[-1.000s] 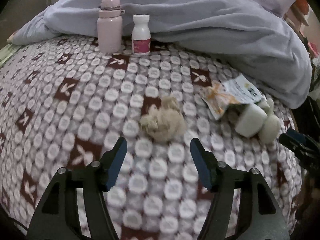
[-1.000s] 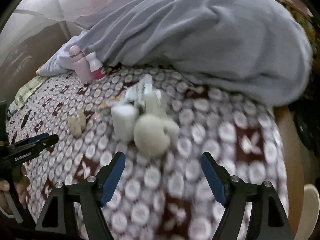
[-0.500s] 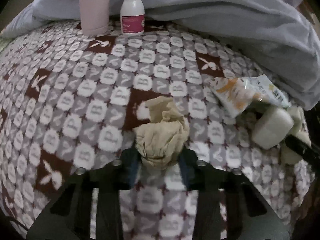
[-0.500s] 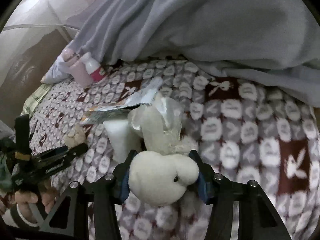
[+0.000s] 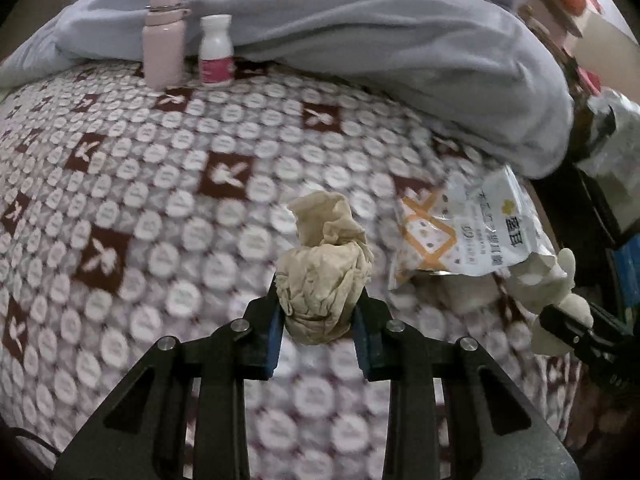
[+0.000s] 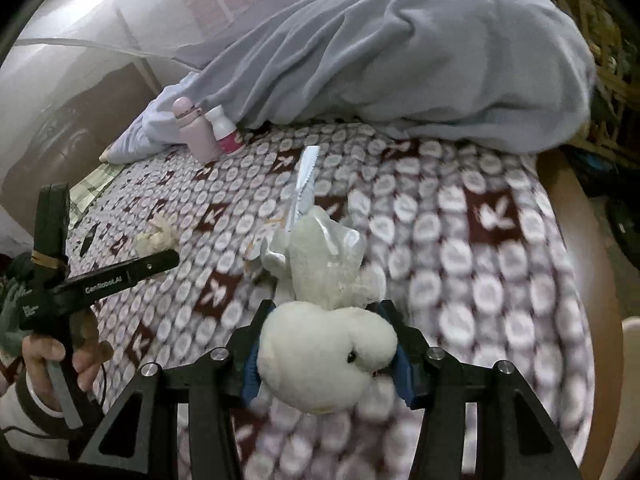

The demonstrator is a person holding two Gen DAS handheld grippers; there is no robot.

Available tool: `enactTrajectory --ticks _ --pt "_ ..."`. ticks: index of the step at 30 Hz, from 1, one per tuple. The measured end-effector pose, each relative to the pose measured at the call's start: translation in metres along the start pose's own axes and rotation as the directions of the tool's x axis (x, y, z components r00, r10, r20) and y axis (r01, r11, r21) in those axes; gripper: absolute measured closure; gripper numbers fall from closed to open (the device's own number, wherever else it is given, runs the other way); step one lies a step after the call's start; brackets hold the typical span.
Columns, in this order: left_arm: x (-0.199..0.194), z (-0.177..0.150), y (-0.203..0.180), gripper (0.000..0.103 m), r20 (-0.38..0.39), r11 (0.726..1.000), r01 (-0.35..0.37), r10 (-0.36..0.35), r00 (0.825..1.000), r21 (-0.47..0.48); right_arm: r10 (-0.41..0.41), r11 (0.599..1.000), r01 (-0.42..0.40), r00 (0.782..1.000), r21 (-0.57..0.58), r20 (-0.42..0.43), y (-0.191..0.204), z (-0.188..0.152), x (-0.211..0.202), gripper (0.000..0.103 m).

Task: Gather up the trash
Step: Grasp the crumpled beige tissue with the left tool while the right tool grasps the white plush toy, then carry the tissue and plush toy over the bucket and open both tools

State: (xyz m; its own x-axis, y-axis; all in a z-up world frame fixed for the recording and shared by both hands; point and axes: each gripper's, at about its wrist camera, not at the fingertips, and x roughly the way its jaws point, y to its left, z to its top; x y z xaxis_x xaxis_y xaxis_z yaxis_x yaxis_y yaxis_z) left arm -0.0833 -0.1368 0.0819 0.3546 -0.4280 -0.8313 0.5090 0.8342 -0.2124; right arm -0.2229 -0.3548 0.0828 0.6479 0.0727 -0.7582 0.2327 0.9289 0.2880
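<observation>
A bed (image 5: 168,216) carries everything, covered by a blanket (image 6: 472,240) patterned with white roundels on grey and dark red squares bearing white rabbit heads. At its far side a bunched pale blue-grey quilt (image 5: 360,32) lies across it. Just in front of the quilt stand a pink flask (image 5: 163,38) and a white bottle (image 5: 216,51) with a pink label, side by side and upright. Nearer the right edge lies a printed snack wrapper (image 5: 476,228); whether its near end rests on the blanket cannot be told.
</observation>
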Motion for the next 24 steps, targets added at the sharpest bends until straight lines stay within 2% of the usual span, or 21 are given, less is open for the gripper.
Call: enactTrajectory --ticks 7,10,14,18,24 --pt "-0.014 -0.021 -0.039 0.076 -0.001 0.998 0.022 -0.022 1.000 0.051 0.027 0.997 -0.030 0.999 0.068 0.037 -0.013 -0.028 -0.043 0.053" --pt "-0.020 -0.024 -0.050 0.076 0.001 0.998 0.027 -0.027 1.000 0.064 -0.142 0.990 0.142 0.989 -0.008 0.036 -0.012 -0.038 -0.056 0.053" --pt "-0.027 -0.028 -0.061 0.076 0.009 0.996 0.030 -0.031 0.999 0.081 -0.224 0.974 0.225 0.974 -0.023 0.037 -0.023 -0.047 -0.070 0.053" --pt "-0.032 -0.031 -0.072 0.076 0.010 0.995 0.033 -0.034 0.999 0.096 -0.171 0.985 0.168 0.984 0.046 0.055 -0.041 -0.053 -0.088 0.053" --pt "-0.036 -0.035 -0.094 0.076 0.009 0.991 0.048 -0.049 0.999 0.126 -0.174 0.983 0.168 0.981 0.078 0.082 -0.052 -0.060 -0.102 0.053"
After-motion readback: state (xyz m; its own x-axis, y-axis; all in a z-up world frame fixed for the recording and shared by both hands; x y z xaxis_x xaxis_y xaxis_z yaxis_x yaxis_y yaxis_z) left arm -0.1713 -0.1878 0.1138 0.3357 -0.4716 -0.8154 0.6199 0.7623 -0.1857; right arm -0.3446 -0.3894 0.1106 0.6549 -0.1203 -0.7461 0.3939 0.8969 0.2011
